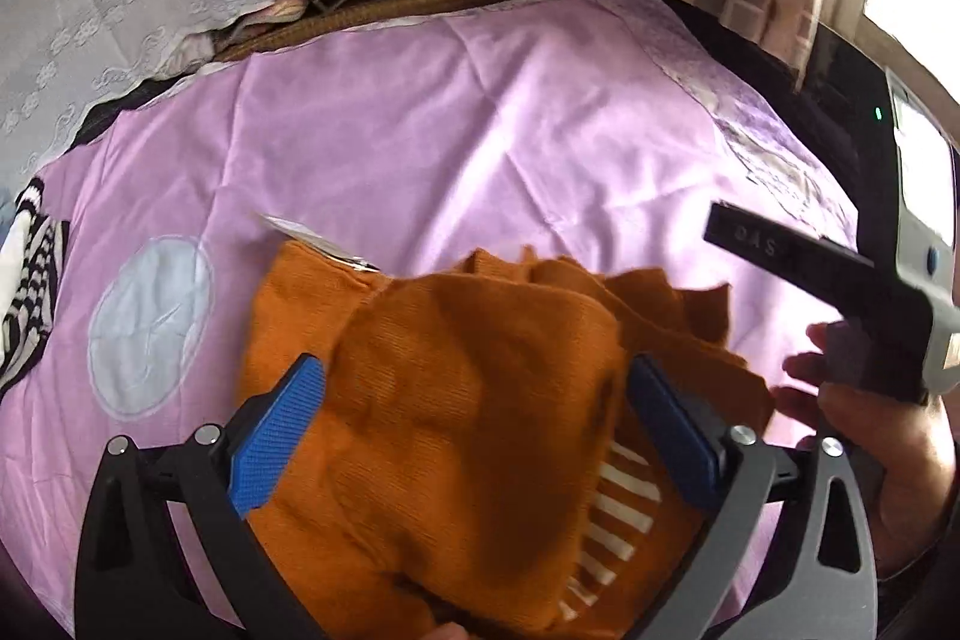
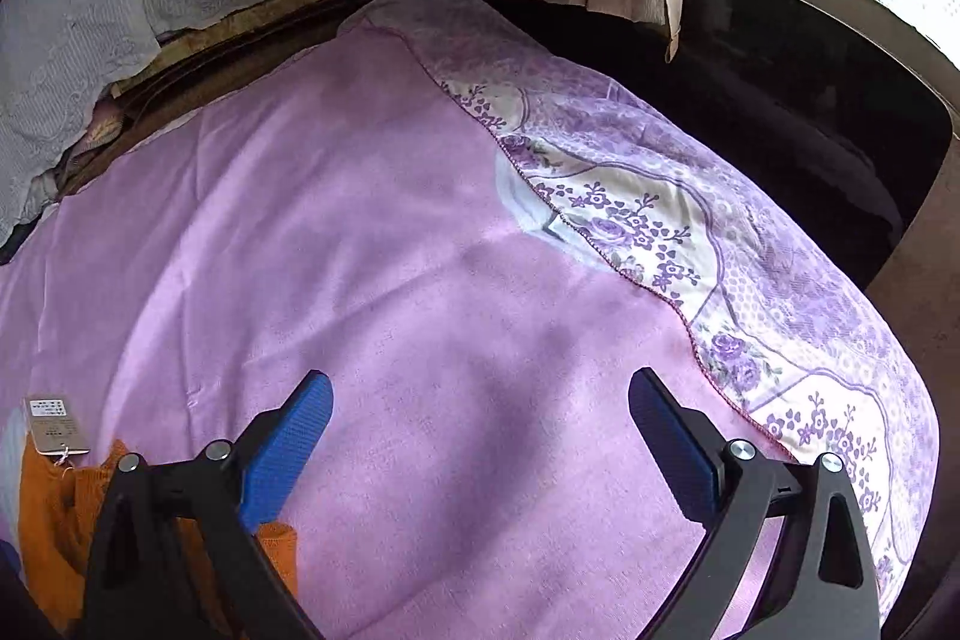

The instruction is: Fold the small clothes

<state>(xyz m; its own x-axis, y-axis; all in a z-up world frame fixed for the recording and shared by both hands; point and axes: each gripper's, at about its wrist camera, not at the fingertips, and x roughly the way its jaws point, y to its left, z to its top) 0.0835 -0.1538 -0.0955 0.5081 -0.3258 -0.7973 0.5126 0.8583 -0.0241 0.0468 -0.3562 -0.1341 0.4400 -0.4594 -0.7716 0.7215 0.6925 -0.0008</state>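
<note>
Roughly, left to right:
Far left: striped black-and-white garment (image 1: 27,274) at the bed's left edge, well apart from the work.
Patch: pale round appliqué (image 1: 150,325) on the pink bedsheet (image 1: 420,130), just left of the sweater.
Task item: orange knit sweater (image 1: 468,400), rumpled and partly doubled over, lying on the near part of the sheet; cream stripes show at its lower right.
Hang tag: paper tag (image 2: 55,424) attached at the sweater's far edge.
Left gripper (image 1: 474,430): jaws spread wide over the sweater's raised hump, blue pads either side, pinching nothing.
Right gripper (image 2: 480,448): jaws spread, empty, over bare sheet to the right of the sweater; hand (image 1: 870,412) visible on its handle in the left view.
Handling: soft, light, floppy knit; likely sags and clings to the sheet, not fragile.
Hold: probably best pinched at a hem or shoulder edge, both layers together, not the bulging middle.
Room: plenty of open sheet beyond and to the right.
Edges: floral quilt border (image 2: 690,250) marks the right side; dark drop-off past it, so keep folds inboard.
</note>
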